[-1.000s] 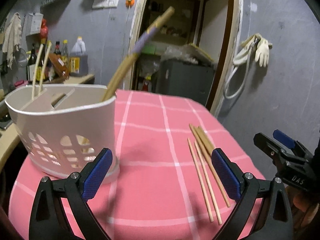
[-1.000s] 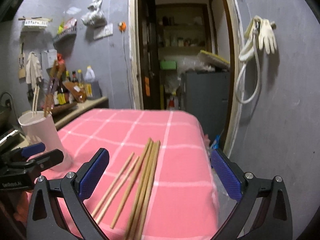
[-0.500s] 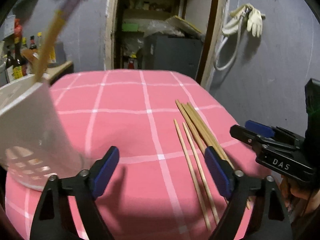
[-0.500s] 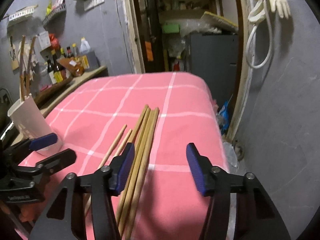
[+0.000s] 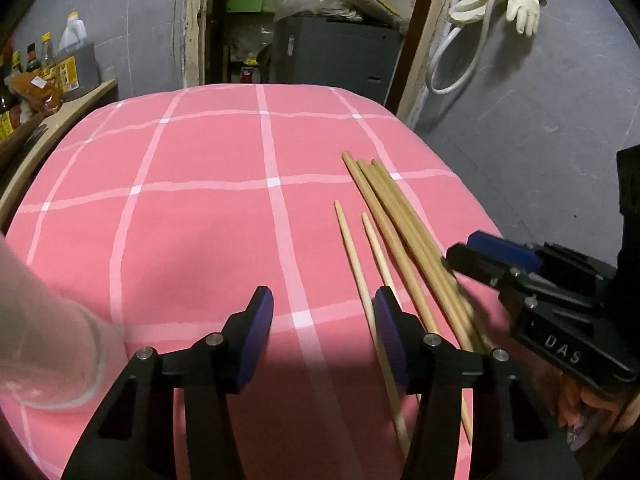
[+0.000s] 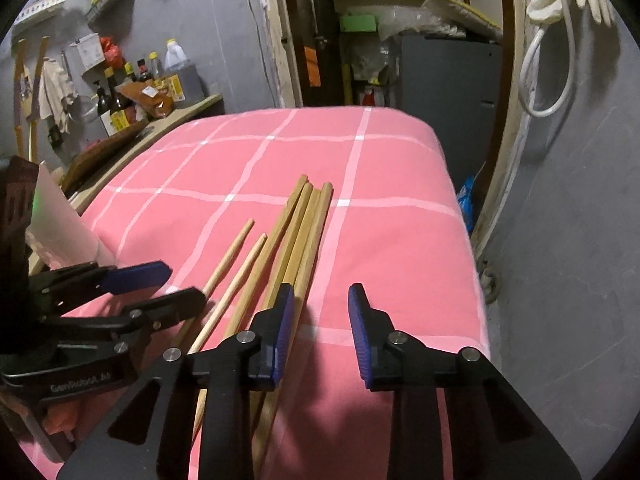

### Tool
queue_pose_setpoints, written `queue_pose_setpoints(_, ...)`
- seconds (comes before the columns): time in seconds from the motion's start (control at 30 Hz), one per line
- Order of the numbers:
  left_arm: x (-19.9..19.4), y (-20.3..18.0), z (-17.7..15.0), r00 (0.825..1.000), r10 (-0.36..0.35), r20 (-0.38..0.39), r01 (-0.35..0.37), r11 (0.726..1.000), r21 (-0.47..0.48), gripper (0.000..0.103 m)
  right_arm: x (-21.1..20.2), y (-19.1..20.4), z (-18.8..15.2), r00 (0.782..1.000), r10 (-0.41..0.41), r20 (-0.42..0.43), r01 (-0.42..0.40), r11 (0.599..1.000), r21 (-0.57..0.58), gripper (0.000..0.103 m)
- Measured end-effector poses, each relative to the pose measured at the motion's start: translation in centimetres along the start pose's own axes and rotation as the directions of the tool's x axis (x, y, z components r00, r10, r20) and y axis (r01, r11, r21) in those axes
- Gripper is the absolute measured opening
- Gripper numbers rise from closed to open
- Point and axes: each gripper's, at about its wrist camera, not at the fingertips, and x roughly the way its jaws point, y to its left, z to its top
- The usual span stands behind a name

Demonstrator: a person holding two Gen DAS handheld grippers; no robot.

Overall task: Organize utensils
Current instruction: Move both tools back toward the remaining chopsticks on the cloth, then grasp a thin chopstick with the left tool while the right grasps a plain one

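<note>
Several wooden chopsticks [image 5: 404, 236] lie on the pink checked tablecloth [image 5: 208, 208], also in the right wrist view [image 6: 296, 240]: two thin ones [image 6: 236, 256] left of a thicker bundle. My left gripper [image 5: 324, 304] is partly open and empty, its right finger over a thin chopstick. My right gripper [image 6: 320, 300] is partly open and empty, its left finger above the thick bundle. The white utensil basket [image 5: 44, 340] stands blurred at the left edge; it also shows in the right wrist view [image 6: 60, 220].
The table's right edge [image 6: 464, 216] drops off next to a grey wall. A counter with bottles [image 6: 132, 92] runs along the left. An open doorway [image 5: 316, 32] lies beyond the table's far end.
Both grippers have narrowed their jaws and moved down toward the chopsticks. The left view has swung right, so the basket has slid to the left edge.
</note>
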Motion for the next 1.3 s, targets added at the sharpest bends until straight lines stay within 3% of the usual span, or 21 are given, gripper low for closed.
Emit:
queue_pose_setpoints(0.33,1.0,-0.1,1.0,1.0,-0.023,-0.013,0.023,1.0,-0.004,0.035,1.0,-0.3,1.0,1.0,0.022,-0.022,-0.022,1.0,0.007,0.025)
queue_pose_setpoints(0.57,1.1,-0.7,0.9,0.998,-0.061,-0.023,0.062,0.998,0.029,0.035,1.8,0.1,1.6,0.999,0.028,-0.038,-0.029,1.0,-0.004,0.025)
queue_pose_setpoints(0.8,1.5,-0.6,1.1,0.998,-0.044,-0.033,0.045,0.999,0.025,0.02,3.0,0.1,2.9,0.998,-0.009,-0.06,0.008,1.0,-0.011,0.025)
queue_pose_setpoints(1.1,1.5,-0.5,1.1,0.998,-0.056,-0.035,0.057,0.998,0.03,0.019,4.6,1.0,3.6,0.992,-0.053,-0.111,0.045,0.996,-0.071,0.025)
queue_pose_setpoints(1.3,1.7,-0.3,1.4,0.998,-0.054,-0.046,0.054,0.998,0.012,0.01,5.5,1.3,4.8,0.982,-0.085,-0.17,0.076,0.995,-0.058,0.026)
